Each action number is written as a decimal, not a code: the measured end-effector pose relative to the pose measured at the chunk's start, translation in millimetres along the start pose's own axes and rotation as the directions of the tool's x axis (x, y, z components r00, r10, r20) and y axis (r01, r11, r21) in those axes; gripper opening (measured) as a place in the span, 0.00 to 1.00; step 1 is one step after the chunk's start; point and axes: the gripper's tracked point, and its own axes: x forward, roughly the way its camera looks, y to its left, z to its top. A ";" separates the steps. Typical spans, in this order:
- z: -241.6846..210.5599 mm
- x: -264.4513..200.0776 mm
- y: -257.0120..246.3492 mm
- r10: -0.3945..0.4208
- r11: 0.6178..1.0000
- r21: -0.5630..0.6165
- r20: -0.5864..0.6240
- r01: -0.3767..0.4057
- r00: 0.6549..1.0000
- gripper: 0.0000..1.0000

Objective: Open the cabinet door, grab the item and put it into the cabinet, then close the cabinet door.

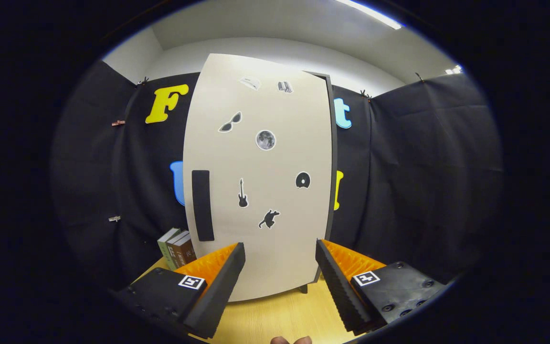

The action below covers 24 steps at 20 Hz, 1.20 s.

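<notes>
A tall cabinet stands on the wooden table straight ahead of me. Its pale door (260, 181) looks shut, or nearly so, and carries several small black stickers. A black vertical handle (203, 205) sits near the door's left edge. My gripper (280, 251) is open, with nothing between its fingers, and it points at the lower part of the door, a short way off. The handle lies just left of and above the left fingertip (237, 251).
A few upright books (177, 248) stand on the wooden table (275, 315) to the left of the cabinet, behind the left finger. Black cloth walls close in behind and on both sides. A bit of a hand (290, 340) peeks in below the fingers.
</notes>
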 end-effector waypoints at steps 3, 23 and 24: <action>-1.0 0.7 2.1 0.006 1.000 -0.007 -0.005 -0.006 1.000 0.96; 2.7 0.6 9.3 0.033 0.999 0.006 0.017 -0.033 0.999 0.97; 2.6 0.0 10.6 0.036 0.999 0.006 0.016 -0.036 0.999 0.97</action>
